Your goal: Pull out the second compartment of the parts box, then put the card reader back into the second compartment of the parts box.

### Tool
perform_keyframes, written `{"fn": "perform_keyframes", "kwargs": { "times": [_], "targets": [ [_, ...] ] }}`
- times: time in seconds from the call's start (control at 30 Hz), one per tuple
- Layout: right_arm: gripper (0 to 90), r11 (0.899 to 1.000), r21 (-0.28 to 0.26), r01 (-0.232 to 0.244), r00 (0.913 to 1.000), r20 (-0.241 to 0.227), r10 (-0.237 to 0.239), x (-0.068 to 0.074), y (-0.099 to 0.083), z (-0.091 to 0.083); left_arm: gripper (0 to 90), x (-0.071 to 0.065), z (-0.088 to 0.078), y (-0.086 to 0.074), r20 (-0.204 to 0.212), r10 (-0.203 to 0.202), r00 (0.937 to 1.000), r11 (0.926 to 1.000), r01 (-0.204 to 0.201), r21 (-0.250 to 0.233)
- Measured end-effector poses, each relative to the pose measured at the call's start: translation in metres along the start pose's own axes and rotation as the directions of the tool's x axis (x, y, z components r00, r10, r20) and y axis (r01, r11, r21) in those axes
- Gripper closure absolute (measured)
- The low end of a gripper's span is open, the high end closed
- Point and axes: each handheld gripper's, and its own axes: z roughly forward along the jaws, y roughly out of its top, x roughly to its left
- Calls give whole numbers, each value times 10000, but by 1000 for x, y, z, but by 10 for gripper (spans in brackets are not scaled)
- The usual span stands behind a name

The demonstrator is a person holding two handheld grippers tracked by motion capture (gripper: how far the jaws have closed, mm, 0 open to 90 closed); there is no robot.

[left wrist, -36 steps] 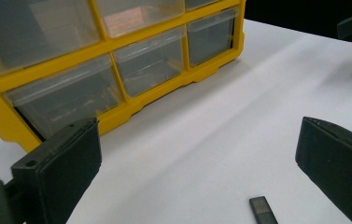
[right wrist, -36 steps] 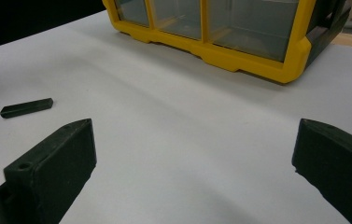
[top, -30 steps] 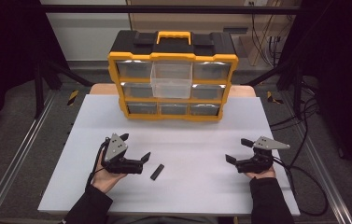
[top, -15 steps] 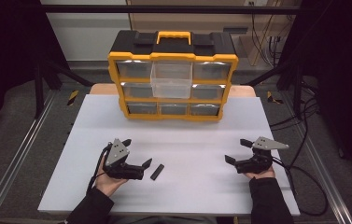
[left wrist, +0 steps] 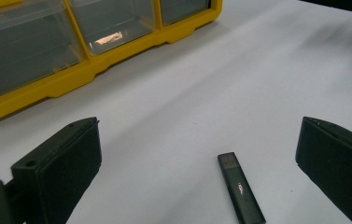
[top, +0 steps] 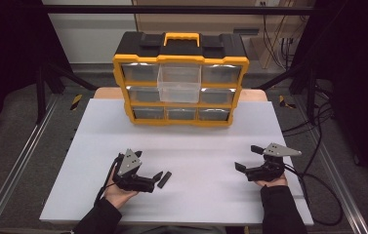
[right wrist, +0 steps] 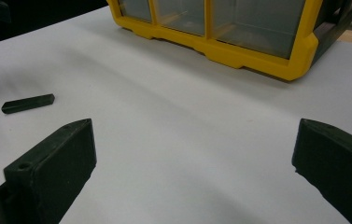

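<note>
left gripper [top: 155, 177] is spread wide, usb stick [left wrist: 240, 192] lying just ahead between its jaws near the table's front edge, long axis pointing away; right gripper [top: 246, 158], also spread, is well apart.

High view overhead, forward; tool views low, sharing organizer [top: 180, 80].

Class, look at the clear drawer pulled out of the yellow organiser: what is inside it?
The pulled-out drawer of the organiser looks empty through its clear walls; no item shows. The part inside the frame is hidden. The black stick lies on the table.
</note>
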Motion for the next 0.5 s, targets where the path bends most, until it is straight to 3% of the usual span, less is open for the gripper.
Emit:
{"fn": "perform_keyframes", "kwargs": {
  "times": [0.5],
  "targets": [
    [4,10000,-34,-35,10000,-19,34,0,0,0,0,-11,9,-5,251,92,9996,9984,-105,558]
  ]
}}
